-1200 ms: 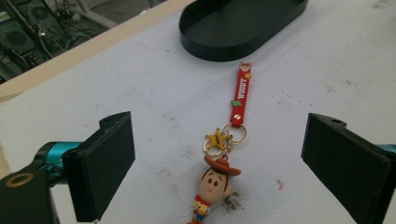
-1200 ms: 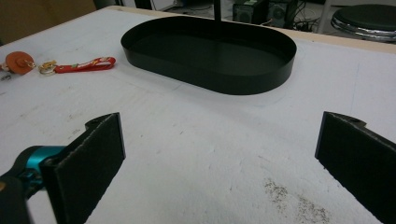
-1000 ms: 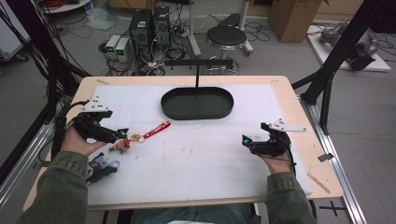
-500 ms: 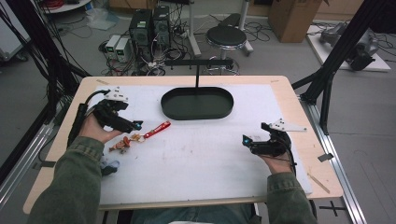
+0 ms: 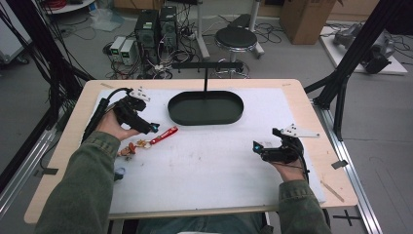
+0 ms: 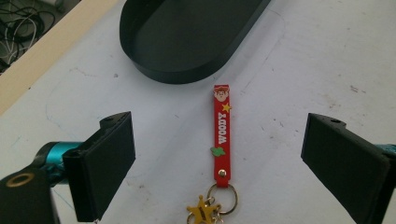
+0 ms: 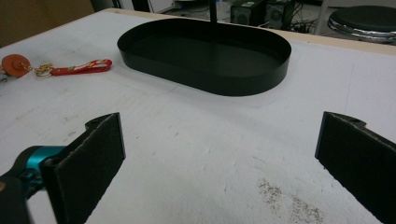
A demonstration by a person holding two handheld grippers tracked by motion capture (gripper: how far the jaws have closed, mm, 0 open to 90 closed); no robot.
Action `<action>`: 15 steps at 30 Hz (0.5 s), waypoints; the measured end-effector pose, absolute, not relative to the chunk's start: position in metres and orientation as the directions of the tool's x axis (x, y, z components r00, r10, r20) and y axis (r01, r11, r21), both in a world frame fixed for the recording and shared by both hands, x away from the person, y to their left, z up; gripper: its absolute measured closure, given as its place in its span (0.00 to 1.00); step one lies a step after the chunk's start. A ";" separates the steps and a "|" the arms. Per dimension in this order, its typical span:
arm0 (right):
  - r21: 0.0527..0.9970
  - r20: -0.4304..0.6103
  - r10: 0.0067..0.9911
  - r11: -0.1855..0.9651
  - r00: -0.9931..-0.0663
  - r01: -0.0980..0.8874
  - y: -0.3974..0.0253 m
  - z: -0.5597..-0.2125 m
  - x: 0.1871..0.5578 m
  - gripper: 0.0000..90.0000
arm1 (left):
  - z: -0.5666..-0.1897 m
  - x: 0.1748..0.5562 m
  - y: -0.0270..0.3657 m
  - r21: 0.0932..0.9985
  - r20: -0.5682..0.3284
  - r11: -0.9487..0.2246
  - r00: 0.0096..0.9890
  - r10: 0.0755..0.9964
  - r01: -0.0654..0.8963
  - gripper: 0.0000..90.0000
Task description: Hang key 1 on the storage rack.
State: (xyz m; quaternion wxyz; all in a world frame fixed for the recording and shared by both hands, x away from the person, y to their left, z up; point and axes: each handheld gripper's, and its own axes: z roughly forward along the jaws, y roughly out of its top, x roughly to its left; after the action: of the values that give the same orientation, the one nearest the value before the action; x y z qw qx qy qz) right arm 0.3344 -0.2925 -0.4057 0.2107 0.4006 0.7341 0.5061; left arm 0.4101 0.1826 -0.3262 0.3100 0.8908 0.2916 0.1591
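Hands reach in from the bottom of the high view, each one holding a black gripper over a white mat (image 5: 204,170) on a wooden table (image 5: 302,92).

The left gripper (image 5: 152,128) is up on the left side of the mat, and it hangs over the near end of a red strap (image 5: 163,135). In the left gripper view its two black jaws stand wide apart with nothing between them but the strap down below. The strap (image 6: 221,135) lies flat on the mat and says WOODY in white letters. It has a little face at the far end, a yellow star and a green shape. At the near end a metal ring (image 6: 222,197) hooks on a gold star charm (image 6: 202,212).

Just past the far end of the strap sits a black oval tray (image 5: 176,113) — close to it, but I cannot tell if they touch. A thin black post (image 5: 206,78) with a bar across the top stands at the back of the tray.

The right gripper (image 5: 256,147) is low over the right side of the mat, well apart from the strap and the tray. In the right gripper view its jaws are wide apart too and hold nothing. Far off in that view you can see the tray (image 7: 261,77) and the strap (image 7: 81,66) with a round orange-red charm (image 7: 16,64) at one end.

Behind the table there is a round stool (image 5: 235,36), some computer boxes (image 5: 156,24) and lots of cables (image 5: 146,68) on the floor.
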 end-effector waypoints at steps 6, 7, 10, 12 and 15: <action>0.910 0.101 0.803 0.164 -0.587 0.381 -0.292 -0.406 0.334 0.01 | -0.330 0.422 0.169 0.610 0.097 -0.669 0.798 0.594 0.424 0.11; 0.912 0.098 0.803 0.165 -0.588 0.377 -0.292 -0.406 0.334 0.01 | -0.330 0.423 0.167 0.607 0.095 -0.672 0.800 0.592 0.425 0.11; 0.912 0.096 0.801 0.167 -0.590 0.375 -0.293 -0.406 0.334 0.01 | -0.333 0.427 0.162 0.599 0.083 -0.676 0.806 0.586 0.430 0.11; 0.912 0.097 0.801 0.166 -0.591 0.375 -0.293 -0.406 0.335 0.01 | -0.335 0.432 0.158 0.582 0.085 -0.690 0.811 0.579 0.432 0.11; 0.912 0.095 0.800 0.168 -0.592 0.374 -0.293 -0.407 0.335 0.01 | -0.338 0.436 0.156 0.563 0.098 -0.702 0.808 0.581 0.436 0.11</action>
State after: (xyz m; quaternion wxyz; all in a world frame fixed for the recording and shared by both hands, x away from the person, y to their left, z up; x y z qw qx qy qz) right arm 0.3350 -0.2930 -0.4066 0.2103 0.3996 0.7348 0.5061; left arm 0.4356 0.1558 -0.3378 0.2669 0.9126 0.2785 0.1352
